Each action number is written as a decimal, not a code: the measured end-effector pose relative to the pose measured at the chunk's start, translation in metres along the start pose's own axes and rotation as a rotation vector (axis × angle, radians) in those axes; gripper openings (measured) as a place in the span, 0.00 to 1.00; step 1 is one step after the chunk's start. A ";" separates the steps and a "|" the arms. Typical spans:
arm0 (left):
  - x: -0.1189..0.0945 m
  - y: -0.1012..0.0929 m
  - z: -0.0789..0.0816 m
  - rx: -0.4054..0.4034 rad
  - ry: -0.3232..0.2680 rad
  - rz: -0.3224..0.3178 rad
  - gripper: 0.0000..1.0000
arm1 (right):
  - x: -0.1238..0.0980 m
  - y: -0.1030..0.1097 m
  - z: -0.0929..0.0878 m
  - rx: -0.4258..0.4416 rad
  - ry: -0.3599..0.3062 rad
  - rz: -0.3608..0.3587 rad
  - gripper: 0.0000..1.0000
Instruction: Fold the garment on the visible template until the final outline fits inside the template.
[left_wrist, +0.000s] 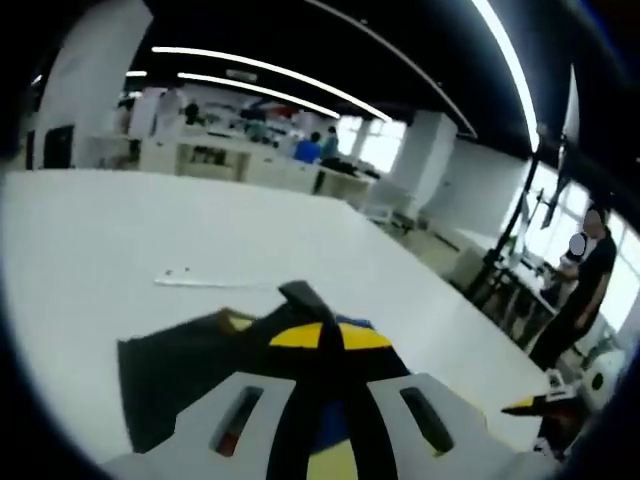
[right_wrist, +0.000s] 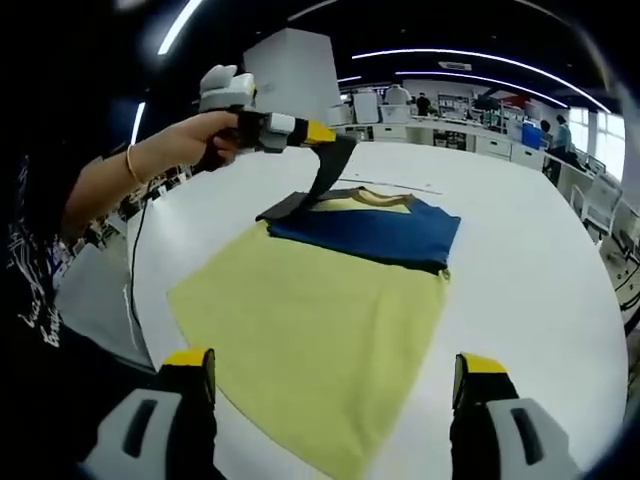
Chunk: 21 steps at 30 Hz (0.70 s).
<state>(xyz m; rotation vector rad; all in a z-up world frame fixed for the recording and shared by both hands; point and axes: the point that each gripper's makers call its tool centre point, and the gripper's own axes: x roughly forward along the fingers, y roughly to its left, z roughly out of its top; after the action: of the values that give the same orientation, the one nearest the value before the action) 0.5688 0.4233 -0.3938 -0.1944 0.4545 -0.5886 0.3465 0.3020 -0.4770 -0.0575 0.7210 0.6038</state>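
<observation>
A yellow template sheet (right_wrist: 310, 330) lies on the white table (right_wrist: 540, 250). On its far end rests the navy blue garment (right_wrist: 370, 232), partly folded, with a dark collar at the back. A hand at the upper left holds my left gripper (right_wrist: 325, 135), which is shut on a dark flap of the garment and lifts it above the sheet. In the left gripper view the yellow-tipped jaws (left_wrist: 322, 335) pinch that dark cloth (left_wrist: 190, 375), which hangs down toward the table. My right gripper (right_wrist: 335, 365) stands open over the sheet's near end, with nothing between its jaws.
A thin white strip (left_wrist: 188, 280) lies on the table beyond the garment. A person (left_wrist: 585, 285) stands past the table's right edge. Desks and people (left_wrist: 250, 165) fill the back of the room. Bare table surrounds the sheet.
</observation>
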 end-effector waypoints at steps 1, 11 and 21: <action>0.003 -0.003 -0.001 0.002 0.004 -0.011 0.01 | 0.000 0.000 0.000 -0.001 0.001 0.001 0.99; 0.018 -0.030 -0.013 -0.002 0.038 -0.071 0.01 | 0.003 0.000 0.004 -0.004 0.003 0.002 0.99; 0.027 -0.066 -0.031 0.032 0.072 -0.160 0.01 | 0.004 0.001 -0.001 0.004 0.013 0.004 0.99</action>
<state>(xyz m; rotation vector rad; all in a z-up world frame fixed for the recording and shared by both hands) 0.5425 0.3524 -0.4107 -0.1803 0.5022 -0.7606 0.3476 0.3043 -0.4804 -0.0561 0.7354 0.6063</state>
